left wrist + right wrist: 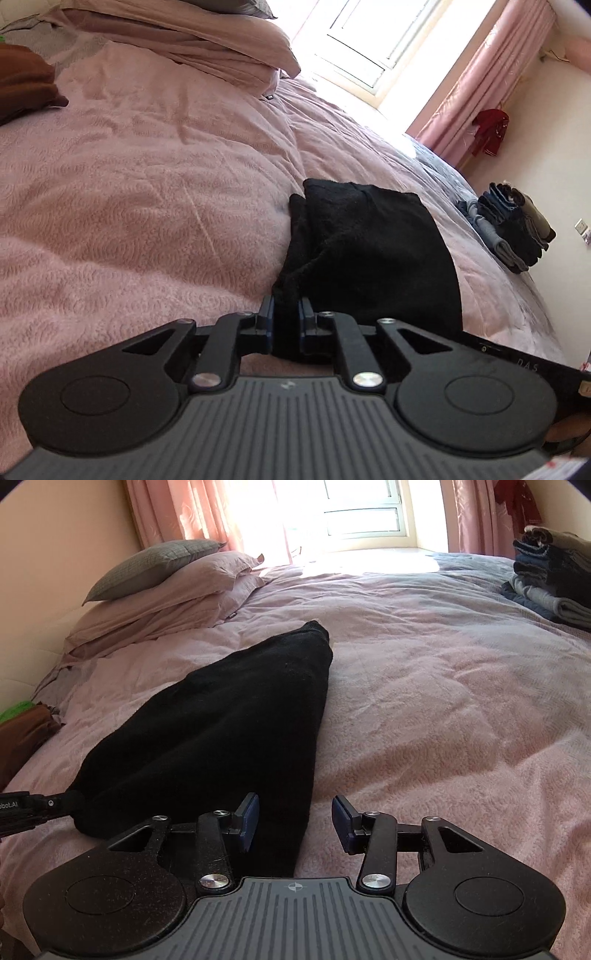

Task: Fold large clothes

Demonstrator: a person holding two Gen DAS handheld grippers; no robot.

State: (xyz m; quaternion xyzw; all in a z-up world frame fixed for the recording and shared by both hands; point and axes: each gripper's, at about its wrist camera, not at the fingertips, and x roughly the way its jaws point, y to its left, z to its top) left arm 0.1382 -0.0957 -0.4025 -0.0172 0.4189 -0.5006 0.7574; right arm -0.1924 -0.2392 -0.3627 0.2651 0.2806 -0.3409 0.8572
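A black folded garment (369, 251) lies on the pink bedspread (147, 184). My left gripper (287, 317) is shut on its near left corner, and a bunched fold of black cloth fills the gap between the pads. In the right wrist view the garment (229, 720) runs away from me as a long tapering shape. Its near right corner lies under my right gripper (295, 816), whose fingers stand apart. The left pad rests over the cloth, the right pad is over the bedspread (443, 720), and nothing is pinched. The left gripper's tip (70, 801) holds the other corner at the left edge.
A stack of folded jeans and grey clothes (546, 576) sits at the bed's far right, also in the left wrist view (513, 229). Pillows (166, 583) are piled at the head. A brown cloth (22, 734) lies at the left edge. Pink curtains (472, 96) and a bright window stand behind.
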